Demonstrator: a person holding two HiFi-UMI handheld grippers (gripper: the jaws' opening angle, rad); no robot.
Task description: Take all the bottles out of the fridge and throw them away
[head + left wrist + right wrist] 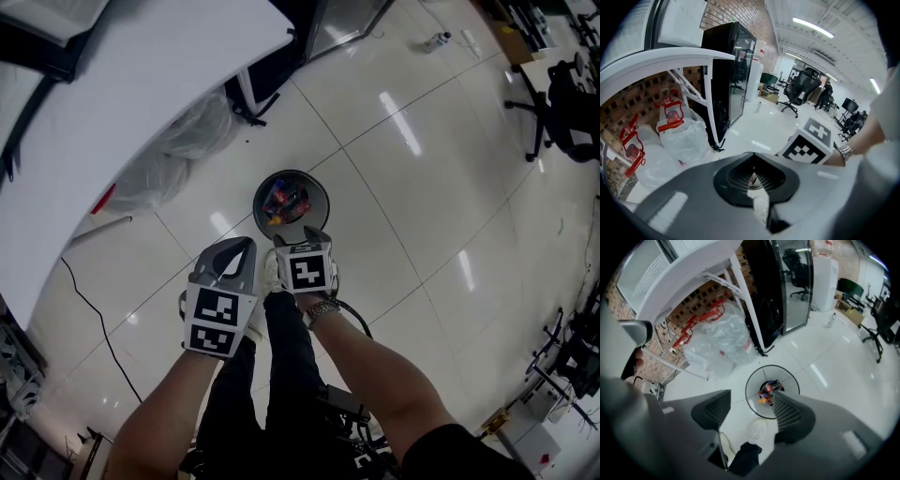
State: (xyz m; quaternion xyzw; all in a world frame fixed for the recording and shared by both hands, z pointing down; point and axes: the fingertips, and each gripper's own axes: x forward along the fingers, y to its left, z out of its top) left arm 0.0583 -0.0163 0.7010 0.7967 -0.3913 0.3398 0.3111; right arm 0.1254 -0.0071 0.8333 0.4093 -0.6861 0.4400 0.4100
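Observation:
A round wire bin (259, 202) stands on the white tiled floor just ahead of my feet, with several colourful bottles (286, 202) inside. My right gripper (302, 240) hangs above its near rim, open and empty. In the right gripper view, the bin (749, 383) and its bottles (768, 391) show past the right gripper (751, 397). My left gripper (246, 246) hangs beside it on the left. Its jaws meet at the tips with nothing held, as the left gripper (753, 157) shows in its own view. The black glass-door fridge (731, 70) stands behind.
A white table (122, 103) is at the left, with clear plastic bags of large water jugs (178, 155) under it. A lone small bottle (437, 39) lies on the floor far off. Office chairs (562, 103) stand at the right. My shoe (757, 430) is near the bin.

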